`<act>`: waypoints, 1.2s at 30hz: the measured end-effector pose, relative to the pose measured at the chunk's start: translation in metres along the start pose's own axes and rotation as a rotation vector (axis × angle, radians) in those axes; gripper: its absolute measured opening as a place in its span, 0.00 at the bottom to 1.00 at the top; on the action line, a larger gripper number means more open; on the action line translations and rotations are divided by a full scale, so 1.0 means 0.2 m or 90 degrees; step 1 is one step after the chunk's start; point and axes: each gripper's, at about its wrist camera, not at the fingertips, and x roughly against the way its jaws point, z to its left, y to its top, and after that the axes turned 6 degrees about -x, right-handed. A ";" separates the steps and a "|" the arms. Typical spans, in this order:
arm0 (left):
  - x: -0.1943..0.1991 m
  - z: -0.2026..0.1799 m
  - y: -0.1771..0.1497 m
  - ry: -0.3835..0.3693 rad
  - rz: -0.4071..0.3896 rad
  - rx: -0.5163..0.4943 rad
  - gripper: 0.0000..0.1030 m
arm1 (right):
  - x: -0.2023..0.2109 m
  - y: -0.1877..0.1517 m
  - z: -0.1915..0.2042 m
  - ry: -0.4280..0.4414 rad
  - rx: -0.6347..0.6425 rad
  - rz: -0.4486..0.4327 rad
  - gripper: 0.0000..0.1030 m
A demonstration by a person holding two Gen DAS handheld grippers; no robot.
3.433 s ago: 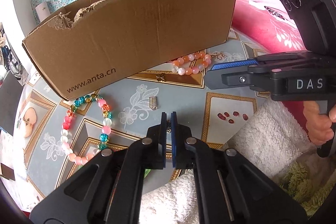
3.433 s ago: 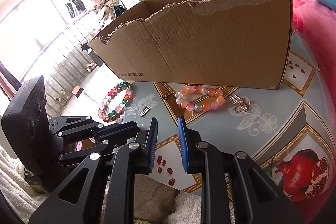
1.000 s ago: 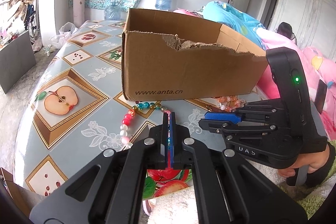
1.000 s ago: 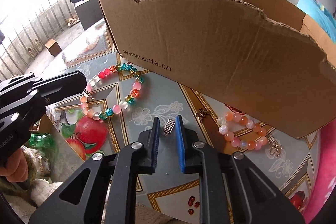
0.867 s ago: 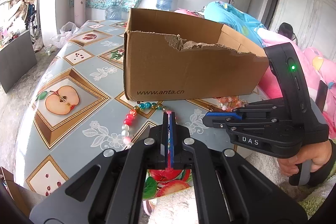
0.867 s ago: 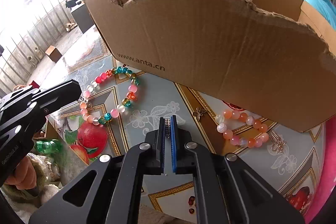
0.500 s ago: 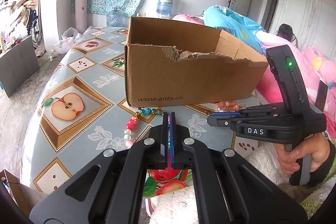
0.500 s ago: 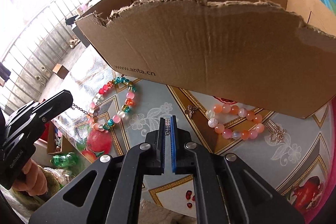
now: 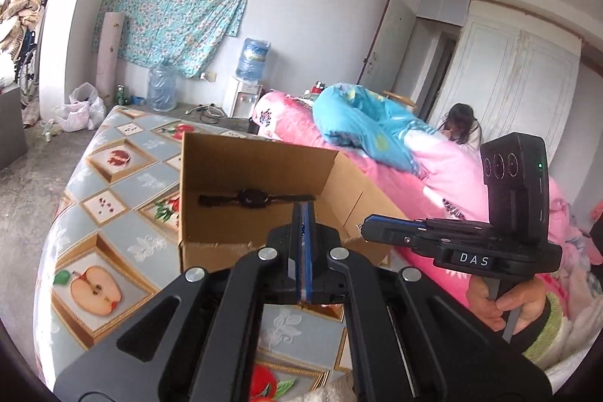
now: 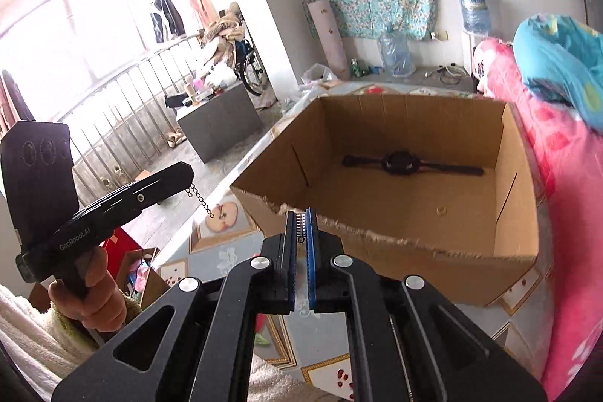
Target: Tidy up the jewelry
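An open brown cardboard box (image 10: 520,176) stands on the patterned table (image 9: 124,225). A black watch (image 10: 399,162) lies on its floor, also seen in the left wrist view (image 9: 250,197). My right gripper (image 10: 300,219) is shut on a small silver ladder-shaped charm (image 10: 299,224), held above the box's torn front edge. My left gripper (image 9: 304,210) is shut, raised over the box's near side. A thin chain (image 10: 199,199) hangs from its tip in the right wrist view. The box (image 9: 211,153) shows in the left wrist view too.
A bed with pink and blue bedding (image 9: 358,123) lies to the right of the table; a person (image 9: 459,129) sits beyond it. A grey cabinet (image 10: 218,115) and a balcony railing (image 10: 113,123) are to the left. Water jugs (image 9: 254,57) stand by the far wall.
Both grippers have risen from table level to above the box, so its inside and the watch now show. The right gripper shut on the silver charm and lifted it.
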 end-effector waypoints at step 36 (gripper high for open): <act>-0.96 0.17 0.28 0.085 0.287 0.016 0.06 | -0.50 0.42 -0.49 0.026 -0.129 0.154 0.07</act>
